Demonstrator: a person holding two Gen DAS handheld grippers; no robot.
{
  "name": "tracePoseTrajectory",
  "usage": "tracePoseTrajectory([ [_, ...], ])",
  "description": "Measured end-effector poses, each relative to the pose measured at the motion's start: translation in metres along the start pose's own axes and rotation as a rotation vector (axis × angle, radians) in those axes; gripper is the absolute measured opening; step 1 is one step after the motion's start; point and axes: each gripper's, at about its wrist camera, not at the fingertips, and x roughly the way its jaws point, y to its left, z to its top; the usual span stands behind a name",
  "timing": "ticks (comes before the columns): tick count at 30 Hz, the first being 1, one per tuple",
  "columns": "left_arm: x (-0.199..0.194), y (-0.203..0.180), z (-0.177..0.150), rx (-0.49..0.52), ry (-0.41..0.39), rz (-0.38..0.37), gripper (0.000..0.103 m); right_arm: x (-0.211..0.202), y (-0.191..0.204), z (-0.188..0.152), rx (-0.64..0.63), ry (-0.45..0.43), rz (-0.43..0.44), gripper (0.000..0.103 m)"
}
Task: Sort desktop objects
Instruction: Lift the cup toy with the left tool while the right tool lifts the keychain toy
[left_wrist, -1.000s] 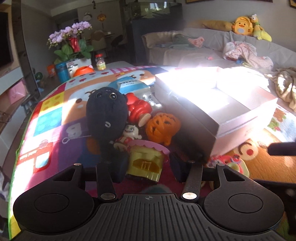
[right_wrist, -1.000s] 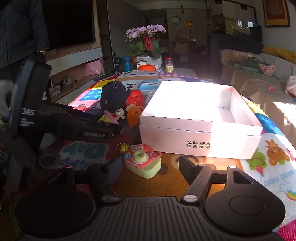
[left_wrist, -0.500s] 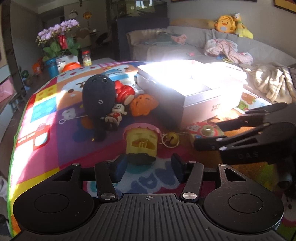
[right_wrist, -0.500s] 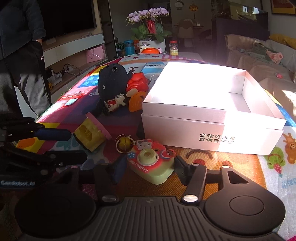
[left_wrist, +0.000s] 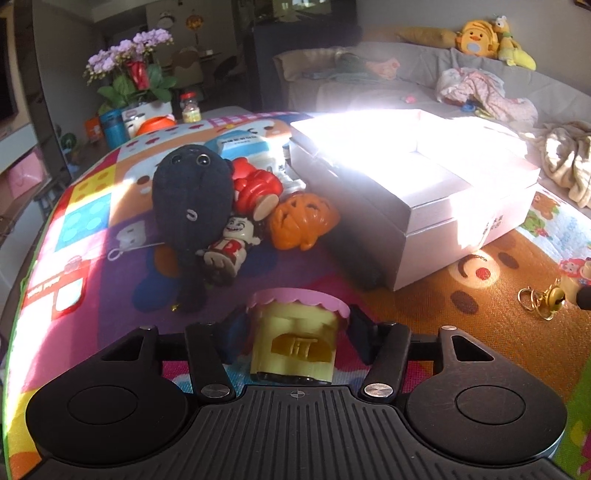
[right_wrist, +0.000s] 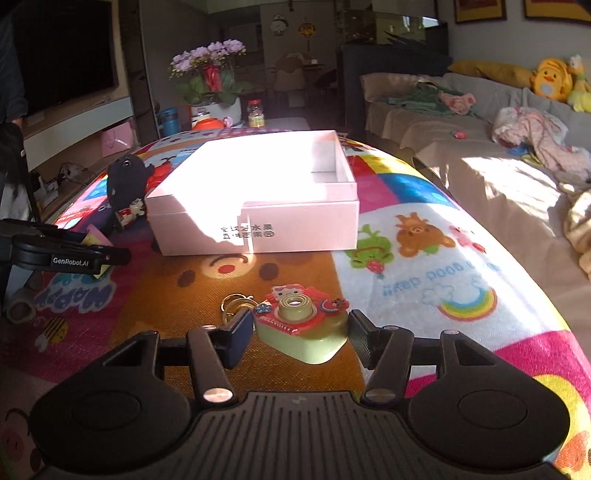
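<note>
A yellow toy with a pink scalloped top (left_wrist: 295, 339) stands between the fingers of my left gripper (left_wrist: 298, 326). Its rim nearly fills the gap, and I see no squeeze on it, so the jaws read as open. A green and red toy camera (right_wrist: 301, 325) sits on the play mat with my right gripper (right_wrist: 299, 328) shut on it, both pads against its sides. The open white box (right_wrist: 258, 225) lies beyond it in the sun. The left gripper (right_wrist: 118, 249) also shows at the left of the right wrist view.
A black plush (left_wrist: 192, 199), a red toy (left_wrist: 255, 188), a small figurine (left_wrist: 229, 247) and an orange pumpkin (left_wrist: 303, 218) crowd the box's left side. A gold keyring (right_wrist: 236, 302) lies beside the camera. A sofa (right_wrist: 480, 147) runs along the right.
The left gripper drew back, then came forward around the yellow toy. The right gripper narrowed onto the toy camera and carried it away from the box, swinging to the right.
</note>
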Motion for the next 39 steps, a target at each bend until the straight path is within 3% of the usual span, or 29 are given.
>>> tracePoseTrajectory([
  [3, -0.018, -0.007, -0.001, 0.022, -0.036, -0.038, 0.061, 0.008, -0.006, -0.007, 0.043, -0.007, -0.002, 0.058],
  [7, -0.057, -0.032, 0.003, 0.074, -0.134, -0.173, 0.061, 0.009, -0.008, -0.008, 0.055, -0.012, 0.004, 0.062],
  [11, -0.07, -0.065, 0.004, 0.143, -0.234, -0.259, 0.061, 0.009, -0.008, -0.009, 0.059, -0.011, -0.001, 0.064],
  [15, -0.06, -0.08, -0.006, 0.174, -0.206, -0.305, 0.062, 0.007, -0.008, -0.009, 0.064, -0.017, -0.006, 0.067],
  [21, -0.055, -0.074, -0.034, 0.184, -0.099, -0.302, 0.067, 0.006, -0.007, -0.009, 0.062, -0.026, 0.006, 0.073],
  [24, -0.057, -0.073, -0.037, 0.187, -0.094, -0.302, 0.073, 0.006, -0.005, -0.009, 0.045, -0.028, 0.002, 0.074],
  [28, -0.049, -0.077, -0.034, 0.175, -0.08, -0.283, 0.073, 0.008, -0.001, -0.008, 0.024, -0.023, -0.015, 0.077],
  [32, -0.042, -0.081, -0.03, 0.153, -0.062, -0.283, 0.069, 0.015, 0.0, -0.005, 0.002, 0.023, -0.024, 0.077],
  [34, -0.041, -0.082, -0.028, 0.148, -0.065, -0.278, 0.066, 0.017, 0.004, -0.003, -0.044, 0.037, -0.038, 0.067],
  [35, -0.041, -0.082, -0.028, 0.15, -0.067, -0.274, 0.057, 0.017, 0.006, -0.002, -0.063, 0.046, -0.044, 0.057],
  [39, -0.055, -0.081, -0.018, 0.168, -0.106, -0.266, 0.048, 0.0, 0.01, 0.013, -0.091, 0.045, -0.035, 0.057],
])
